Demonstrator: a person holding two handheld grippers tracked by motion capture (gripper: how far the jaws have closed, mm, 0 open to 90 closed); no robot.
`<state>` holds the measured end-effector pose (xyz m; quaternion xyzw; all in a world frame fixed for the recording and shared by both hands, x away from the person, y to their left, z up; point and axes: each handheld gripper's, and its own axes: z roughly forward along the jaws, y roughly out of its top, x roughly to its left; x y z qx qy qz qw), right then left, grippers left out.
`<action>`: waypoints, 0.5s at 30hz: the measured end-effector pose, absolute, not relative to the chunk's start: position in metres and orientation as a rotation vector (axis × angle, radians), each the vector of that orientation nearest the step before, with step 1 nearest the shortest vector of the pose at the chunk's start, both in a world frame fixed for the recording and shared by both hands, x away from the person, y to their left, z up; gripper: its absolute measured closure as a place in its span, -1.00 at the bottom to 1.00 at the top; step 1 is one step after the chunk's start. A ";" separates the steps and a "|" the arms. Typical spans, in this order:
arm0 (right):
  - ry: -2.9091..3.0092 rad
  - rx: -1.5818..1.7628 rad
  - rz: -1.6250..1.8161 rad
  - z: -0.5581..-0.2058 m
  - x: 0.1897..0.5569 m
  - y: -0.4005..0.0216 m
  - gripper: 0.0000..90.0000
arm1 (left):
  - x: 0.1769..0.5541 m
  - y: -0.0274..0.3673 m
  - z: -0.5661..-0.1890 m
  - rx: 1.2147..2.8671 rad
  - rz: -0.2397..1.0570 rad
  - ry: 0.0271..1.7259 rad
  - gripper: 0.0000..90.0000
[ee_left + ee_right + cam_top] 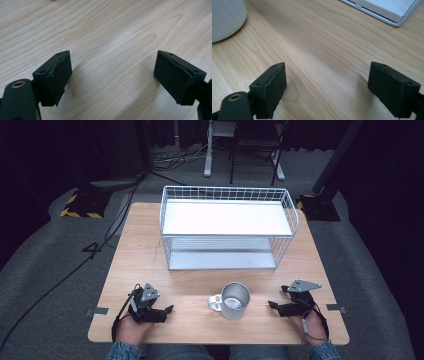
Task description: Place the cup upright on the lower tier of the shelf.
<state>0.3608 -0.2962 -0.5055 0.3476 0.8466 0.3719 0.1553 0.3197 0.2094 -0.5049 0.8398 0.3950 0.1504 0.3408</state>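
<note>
A metal mug (235,301) stood upright on the wooden table (145,250), close to the near edge and roughly midway between the two grippers, touching neither. Its handle (215,302) pointed toward the left gripper (167,310), which lay low over the table, well apart from the mug on the handle side. In the left gripper view its jaws stood wide apart with only bare wood grain between them. The right gripper (271,305) rested on the other side of the mug, its jaws pointing toward the mug's wall with a gap of bare table between; in the right gripper view the jaws were likewise spread with nothing in them, the mug's pale curved side (225,18) showing at the upper left corner and the base of the white wire rack (387,11) at the upper right. Both hands came in from the near edge, denim cuffs just visible, each gripper held nearly level and angled inward. The wire rack (227,227) stood farther back on the table, behind the mug.
</note>
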 end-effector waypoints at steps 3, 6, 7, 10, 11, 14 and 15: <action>2.424 0.998 1.069 -0.506 0.361 -0.296 -0.65 | 0.318 0.209 -0.505 2.177 0.393 1.039 -0.66; 2.424 0.997 1.069 -0.505 0.361 -0.296 -0.64 | 0.319 0.208 -0.504 2.187 0.394 1.037 -0.66; 2.425 0.996 1.070 -0.505 0.361 -0.296 -0.64 | 0.319 0.207 -0.504 2.183 0.389 1.043 -0.67; 2.424 0.996 1.069 -0.505 0.361 -0.296 -0.64 | 0.317 0.205 -0.500 2.160 0.383 1.035 -0.67; 2.424 0.996 1.069 -0.505 0.361 -0.296 -0.64 | 0.315 0.204 -0.496 2.147 0.395 1.021 -0.67; 2.424 0.997 1.069 -0.505 0.361 -0.296 -0.63 | 0.309 0.200 -0.484 2.102 0.393 0.991 -0.66; 2.424 0.996 1.070 -0.505 0.361 -0.296 -0.63 | 0.309 0.199 -0.481 2.101 0.401 0.975 -0.65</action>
